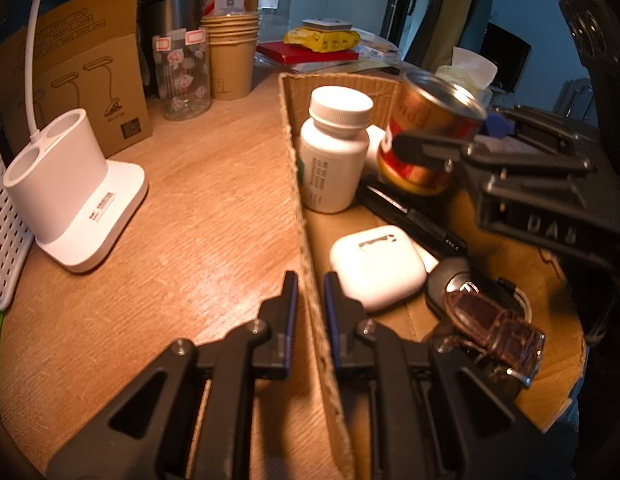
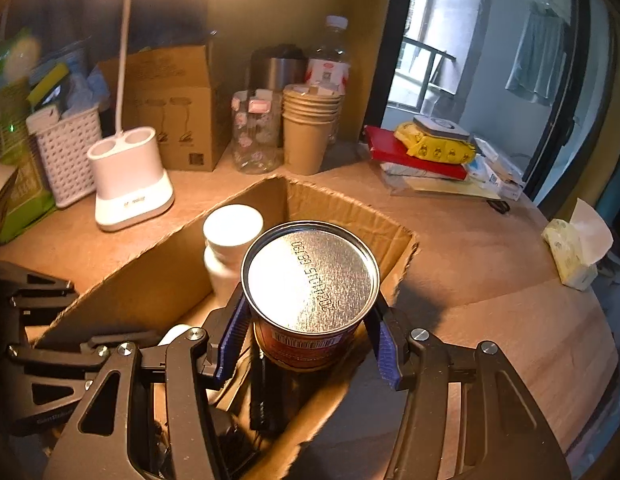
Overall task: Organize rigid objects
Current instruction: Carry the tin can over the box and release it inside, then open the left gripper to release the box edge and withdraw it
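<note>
Right gripper (image 2: 310, 340) clamped on red-gold tin can (image 2: 310, 280), held upright over cardboard box (image 2: 350, 208). Left gripper (image 1: 311, 300) pinching box wall. White pill bottle (image 1: 336, 148) stands inside.

One cardboard box (image 1: 342, 80). Inside it: one white pill bottle (image 1: 334, 152), one red-gold tin can (image 1: 430, 136), one white earbud case (image 1: 376, 268), one black pen (image 1: 410, 216), one brown-strap watch (image 1: 498, 332).

On surface (image 1: 197, 220): one paper-cup stack (image 1: 231, 56), one floral glass jar (image 1: 183, 74), one white lamp base (image 1: 73, 188), one lamp carton (image 1: 85, 76), one white basket (image 2: 67, 152).

Two hand-held grippers: left (image 1: 310, 292), right (image 2: 310, 320).
</note>
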Motion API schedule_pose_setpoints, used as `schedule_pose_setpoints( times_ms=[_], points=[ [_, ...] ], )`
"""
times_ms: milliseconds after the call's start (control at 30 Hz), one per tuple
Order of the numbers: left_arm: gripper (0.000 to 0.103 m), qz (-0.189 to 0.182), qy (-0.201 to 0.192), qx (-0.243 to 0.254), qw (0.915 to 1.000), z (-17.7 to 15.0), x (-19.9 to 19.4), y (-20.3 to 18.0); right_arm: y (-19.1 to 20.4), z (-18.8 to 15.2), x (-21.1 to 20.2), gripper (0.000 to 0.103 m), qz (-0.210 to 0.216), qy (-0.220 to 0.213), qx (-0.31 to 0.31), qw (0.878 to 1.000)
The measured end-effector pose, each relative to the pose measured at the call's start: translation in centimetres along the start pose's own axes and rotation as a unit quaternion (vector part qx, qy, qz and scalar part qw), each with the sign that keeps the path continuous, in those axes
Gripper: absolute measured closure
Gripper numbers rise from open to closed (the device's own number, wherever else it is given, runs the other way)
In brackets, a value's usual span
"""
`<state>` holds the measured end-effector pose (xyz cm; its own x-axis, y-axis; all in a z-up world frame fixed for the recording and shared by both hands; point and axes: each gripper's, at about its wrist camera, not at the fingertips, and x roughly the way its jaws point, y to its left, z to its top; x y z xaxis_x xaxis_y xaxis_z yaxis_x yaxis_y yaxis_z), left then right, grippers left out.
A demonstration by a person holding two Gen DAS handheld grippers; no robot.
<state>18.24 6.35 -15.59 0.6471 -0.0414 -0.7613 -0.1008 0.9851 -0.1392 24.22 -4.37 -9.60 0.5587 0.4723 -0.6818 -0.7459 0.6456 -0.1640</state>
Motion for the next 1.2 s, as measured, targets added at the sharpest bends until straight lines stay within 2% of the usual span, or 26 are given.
schedule_pose_setpoints(
  times_ms=[500,633,867,967,1033,1200],
  points=[
    [0.089,-0.001,0.0,-0.001,1.0,0.0,0.0,0.1,0.3,-0.6,-0.8,0.045,0.014,-0.002,0.018,1.0],
    [0.089,-0.001,0.0,-0.001,1.0,0.1,0.1,0.1,0.7,-0.8,-1.3,0.04,0.014,-0.007,0.02,1.0],
    [0.089,0.0,0.0,0.0,1.0,0.1,0.1,0.1,0.7,-1.2,-2.1,0.039,0.011,-0.01,0.025,1.0],
    [0.089,0.0,0.0,0.0,1.0,0.1,0.1,0.1,0.7,-1.3,-2.4,0.035,0.012,-0.012,0.029,0.999],
    [0.089,-0.001,0.001,0.0,1.0,0.1,0.1,0.2,0.7,-1.4,-2.9,0.023,0.015,-0.014,0.033,0.999],
    [0.089,-0.001,0.0,0.0,1.0,0.2,0.2,0.3,0.6,-1.8,-4.9,0.022,0.01,-0.038,0.051,0.998]
  ],
)
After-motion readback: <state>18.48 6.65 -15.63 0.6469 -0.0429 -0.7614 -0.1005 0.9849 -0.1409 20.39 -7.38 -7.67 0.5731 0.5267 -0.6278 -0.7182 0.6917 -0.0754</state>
